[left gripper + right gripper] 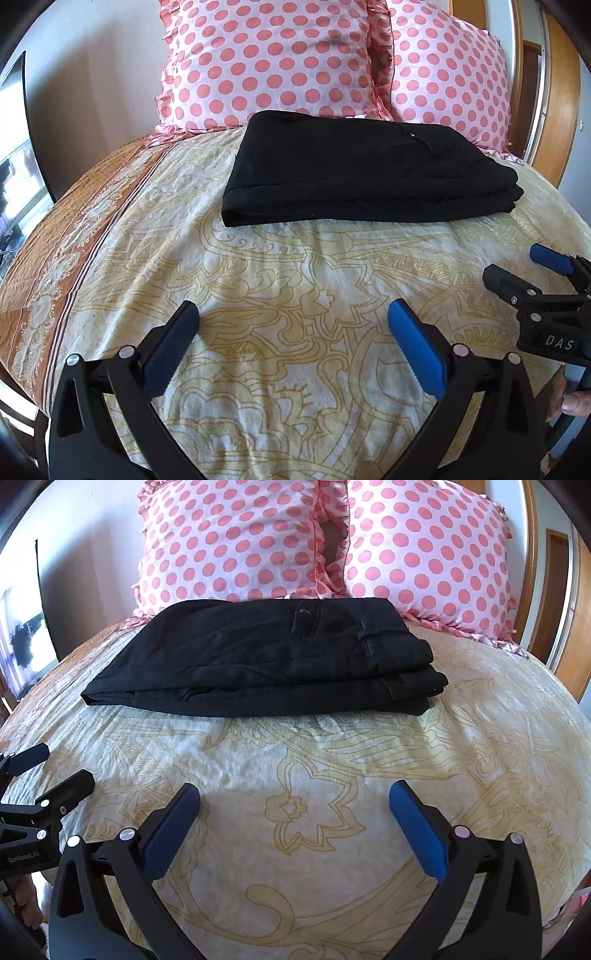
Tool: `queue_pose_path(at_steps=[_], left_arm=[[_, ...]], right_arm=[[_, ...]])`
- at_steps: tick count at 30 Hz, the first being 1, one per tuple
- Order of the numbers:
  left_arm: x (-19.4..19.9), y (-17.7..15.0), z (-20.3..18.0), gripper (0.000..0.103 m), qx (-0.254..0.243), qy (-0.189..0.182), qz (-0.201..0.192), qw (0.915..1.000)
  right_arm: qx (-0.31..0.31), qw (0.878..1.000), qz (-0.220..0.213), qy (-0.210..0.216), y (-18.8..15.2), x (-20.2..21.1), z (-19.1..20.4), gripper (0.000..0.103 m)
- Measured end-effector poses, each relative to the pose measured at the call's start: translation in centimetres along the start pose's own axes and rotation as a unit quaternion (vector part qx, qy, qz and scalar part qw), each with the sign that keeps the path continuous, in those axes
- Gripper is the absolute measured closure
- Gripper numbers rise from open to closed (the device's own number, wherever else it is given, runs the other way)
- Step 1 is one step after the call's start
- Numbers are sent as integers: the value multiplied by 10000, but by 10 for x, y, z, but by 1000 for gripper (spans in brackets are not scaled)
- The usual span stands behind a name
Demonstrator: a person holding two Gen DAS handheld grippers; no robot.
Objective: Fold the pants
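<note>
Both wrist cameras sit low over the bed (295, 266), looking along their jaws toward the polka-dot pillows (236, 542) at its head. They share the folded black pants (362, 173) (the left view stands left of the right).

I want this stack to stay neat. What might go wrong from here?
1. The pants lie folded close to the pillows; a pillow tipping forward might muss the top layer.
2. Both the left gripper and right gripper hang open short of the pants; regrasping could drag layers apart.
</note>
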State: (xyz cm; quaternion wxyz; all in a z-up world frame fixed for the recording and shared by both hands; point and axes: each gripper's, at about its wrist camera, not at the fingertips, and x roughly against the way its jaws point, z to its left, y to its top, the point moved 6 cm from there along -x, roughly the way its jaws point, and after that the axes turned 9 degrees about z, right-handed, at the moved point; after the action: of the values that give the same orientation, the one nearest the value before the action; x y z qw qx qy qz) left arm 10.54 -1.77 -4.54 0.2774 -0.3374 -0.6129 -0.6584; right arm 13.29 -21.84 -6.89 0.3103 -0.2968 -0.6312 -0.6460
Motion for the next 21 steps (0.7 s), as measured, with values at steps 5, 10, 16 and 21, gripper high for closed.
queue_pose_path(at_steps=[5, 10, 16, 21], left_arm=[[0, 0, 0, 2, -1, 1, -24, 10000], [0, 0, 0, 2, 2, 1, -20, 10000], [0, 0, 0, 2, 1, 2, -21, 10000], [0, 0, 0, 2, 0, 2, -22, 10000]], right_arm=[[-6, 10000, -26, -7, 0, 0, 0, 1], [-14, 10000, -53, -18, -1, 0, 0, 1], [-8, 10000, -68, -14, -1, 1, -1, 1], [-11, 10000, -80, -15, -1, 1, -1, 1]])
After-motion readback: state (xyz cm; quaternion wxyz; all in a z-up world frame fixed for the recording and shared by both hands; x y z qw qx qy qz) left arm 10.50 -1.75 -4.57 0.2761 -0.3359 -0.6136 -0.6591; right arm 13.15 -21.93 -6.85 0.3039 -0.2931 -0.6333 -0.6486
